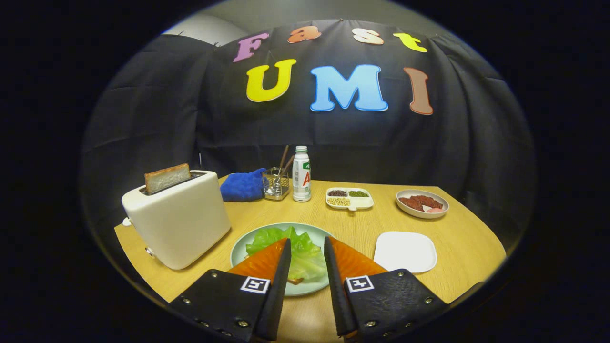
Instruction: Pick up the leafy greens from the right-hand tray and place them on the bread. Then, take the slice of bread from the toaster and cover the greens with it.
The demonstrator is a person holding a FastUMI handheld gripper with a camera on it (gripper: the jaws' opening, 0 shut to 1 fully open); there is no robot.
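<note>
Leafy greens (305, 257) lie on a pale green plate (237, 251), and a brown edge of bread (295, 281) peeks out beneath them. My gripper (307, 239) hovers over the plate, open, with the greens showing in the gap between its fingers and neither finger pressing on them. To the left of the plate stands a white toaster (178, 224) with a slice of bread (167, 177) sticking up out of its slot. A white square tray (405, 251) lies to the right of the plate.
Along the back of the wooden table (467, 243) stand a blue mitt (243, 186), a wire utensil holder (276, 183), a white bottle (301, 174), a divided dish of beans (349, 197) and a bowl of meat (421, 203).
</note>
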